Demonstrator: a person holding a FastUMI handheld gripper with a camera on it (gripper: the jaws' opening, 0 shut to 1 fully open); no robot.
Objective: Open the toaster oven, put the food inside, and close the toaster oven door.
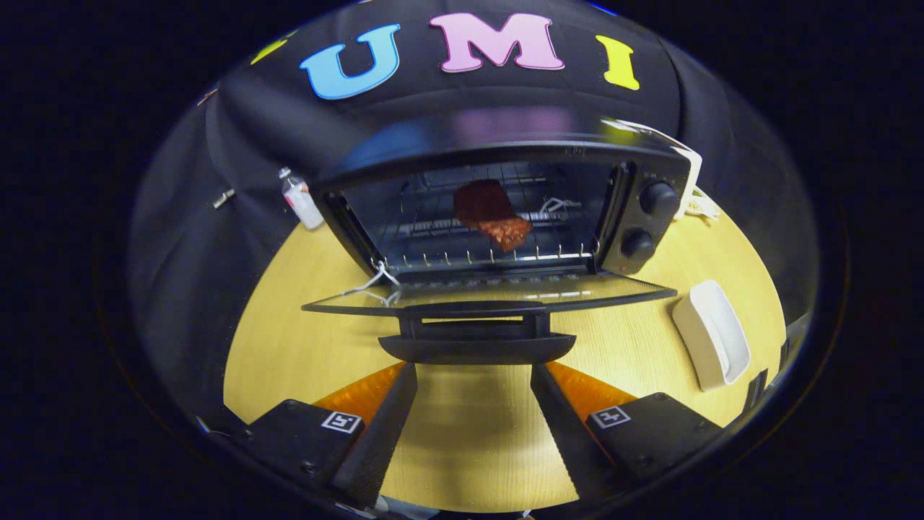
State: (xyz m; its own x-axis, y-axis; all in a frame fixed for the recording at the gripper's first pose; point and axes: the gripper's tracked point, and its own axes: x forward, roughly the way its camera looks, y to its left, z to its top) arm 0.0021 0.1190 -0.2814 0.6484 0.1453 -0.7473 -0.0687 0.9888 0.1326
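Observation:
A black toaster oven [642,217] stands on the wooden table, straight ahead of my fingers. Its glass door [484,296] lies folded down flat, with the black handle [476,345] facing me. A reddish-brown piece of food [505,230] rests on the wire rack inside, its reflection showing on the back wall. My gripper [474,368] is open, the two black fingers spread wide with nothing between them. Their tips sit just below the door handle, at or close to its underside; contact cannot be judged.
A white rectangular dish [711,334] lies on the table to the right of the door. A small white bottle [302,204] stands left of the oven near the wall. A white cord [693,195] hangs behind the oven's right side.

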